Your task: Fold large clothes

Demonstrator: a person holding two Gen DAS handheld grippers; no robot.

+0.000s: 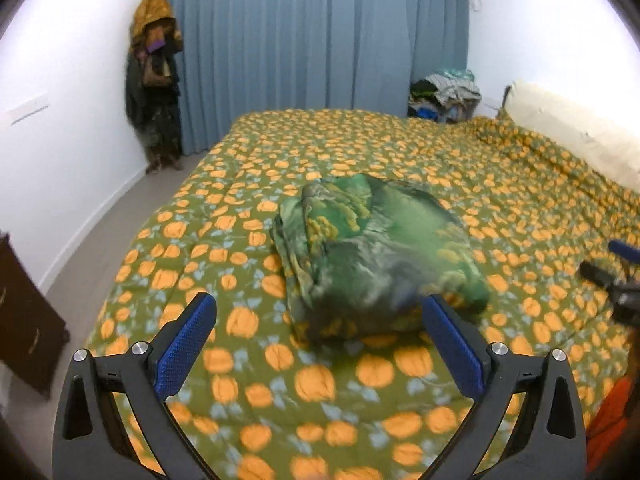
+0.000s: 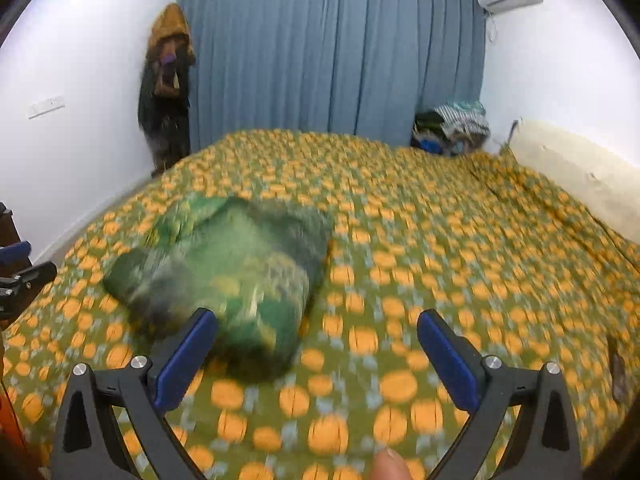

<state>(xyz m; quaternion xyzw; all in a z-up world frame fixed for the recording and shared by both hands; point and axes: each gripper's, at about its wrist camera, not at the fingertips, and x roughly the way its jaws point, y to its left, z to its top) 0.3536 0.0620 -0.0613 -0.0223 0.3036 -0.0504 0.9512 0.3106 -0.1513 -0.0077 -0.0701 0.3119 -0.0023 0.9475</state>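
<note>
Left wrist view: left gripper (image 1: 319,314) spread wide, textured blue pads (image 1: 185,347) holding nothing. Folded green garment (image 1: 372,256), glossy and crumpled into a rough rectangular bundle, lies on the quilted orange-patterned bedspread (image 1: 500,184) near the bed's near edge.

Right wrist view, blurred: right gripper (image 2: 318,328) wide apart, empty; garment (image 2: 228,276) just beside its left pad.
</note>
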